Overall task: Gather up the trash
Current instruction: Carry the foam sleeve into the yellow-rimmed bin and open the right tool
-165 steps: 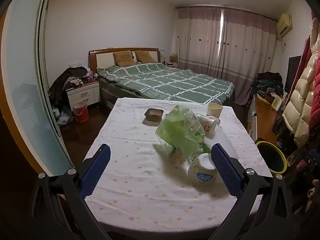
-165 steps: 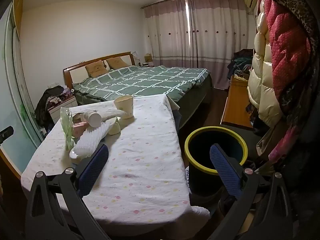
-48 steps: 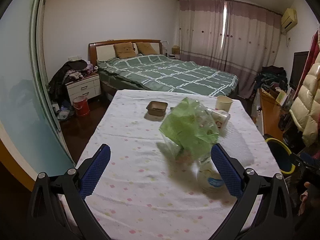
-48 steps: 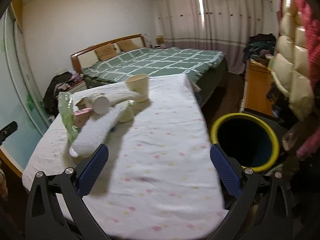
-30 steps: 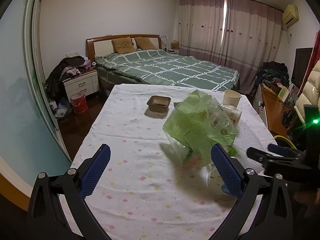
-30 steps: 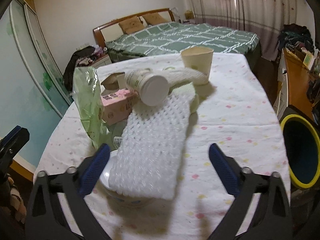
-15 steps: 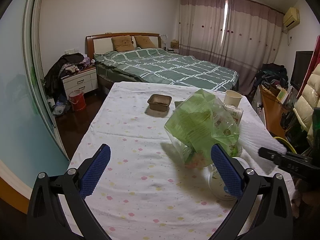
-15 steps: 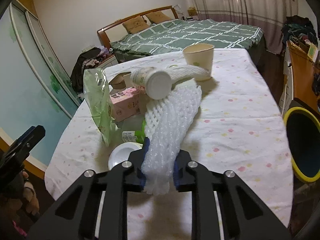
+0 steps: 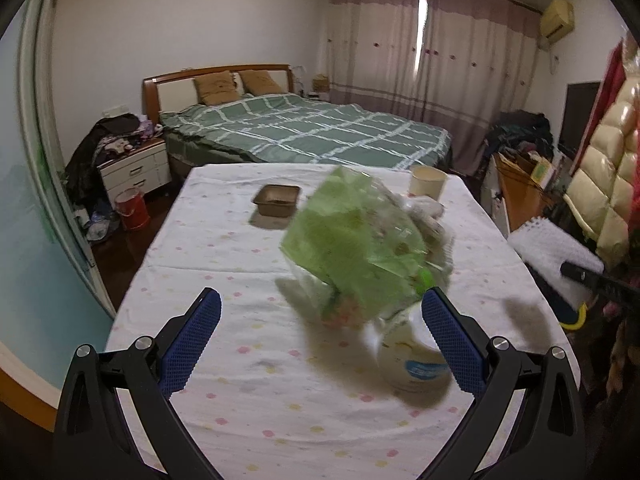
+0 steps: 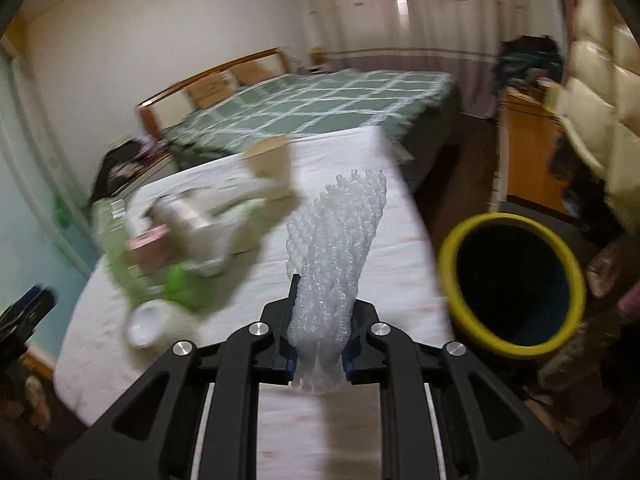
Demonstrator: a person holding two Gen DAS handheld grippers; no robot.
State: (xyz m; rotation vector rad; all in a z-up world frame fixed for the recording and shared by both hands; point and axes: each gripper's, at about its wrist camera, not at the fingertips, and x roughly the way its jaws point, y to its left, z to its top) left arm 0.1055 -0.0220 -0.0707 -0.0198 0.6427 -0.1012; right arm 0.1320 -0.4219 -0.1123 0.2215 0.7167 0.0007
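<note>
right gripper (image 10: pixel 318 334) fingers pinching foam netting (image 10: pixel 334 248), long axis pointing straight ahead, above tabletop (image 10: pixel 384 276) right edge; bin (image 10: pixel 510 338) just right of it. left gripper (image 9: pixel 320 336) spread, empty.

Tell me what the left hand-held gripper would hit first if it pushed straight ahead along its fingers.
Probably the tablecloth: the open left hand-held gripper points down at a bare stretch of it, between the fingers. The green plastic bag sits just right of that line; motion blur makes depth uncertain.
</note>
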